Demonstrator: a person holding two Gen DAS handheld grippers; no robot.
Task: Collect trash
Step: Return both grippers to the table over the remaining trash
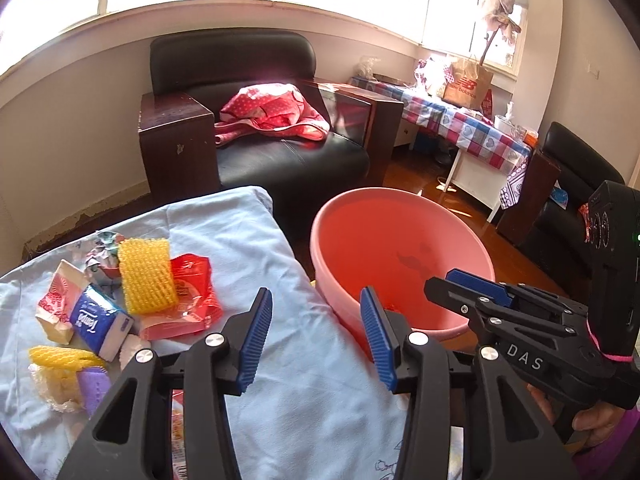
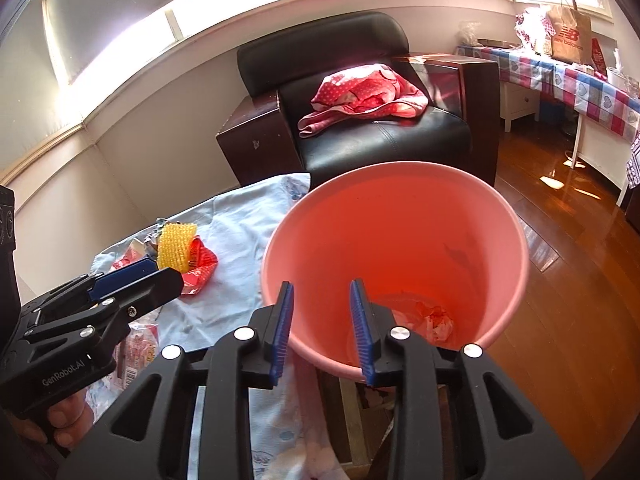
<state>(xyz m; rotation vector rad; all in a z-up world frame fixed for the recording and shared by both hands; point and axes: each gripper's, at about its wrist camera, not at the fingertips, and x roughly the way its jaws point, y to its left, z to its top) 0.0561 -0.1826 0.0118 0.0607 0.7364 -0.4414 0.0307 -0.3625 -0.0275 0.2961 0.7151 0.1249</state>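
In the left wrist view, the left gripper [image 1: 316, 334] stands with its jaws apart and nothing between them, above the pale blue cloth [image 1: 280, 412] beside the pink bucket [image 1: 336, 216]. The remaining trash lies on the cloth to the left: a yellow foam net [image 1: 147, 276] on a red wrapper [image 1: 192, 308], a blue tissue pack [image 1: 102, 322], and a second yellow net [image 1: 60, 356] nearer the lower edge. The yellow foam net's long axis runs from the near side towards the far side of the cloth, tilted slightly left. The right gripper [image 1: 456, 284] shows at the right, over the bucket mouth. Risk: the pieces overlap (a closing grip on the net may drag the wrapper or snag the cloth).

In the right wrist view, the right gripper [image 2: 322, 320] is partly open and empty, its tips over the bucket's near rim. Crumpled trash [image 2: 434, 320] already lies at the bottom. The left gripper [image 2: 160, 276] reaches towards the net from the left. Risk: the bucket sits at the cloth's edge (a knock on the rim may tip it).
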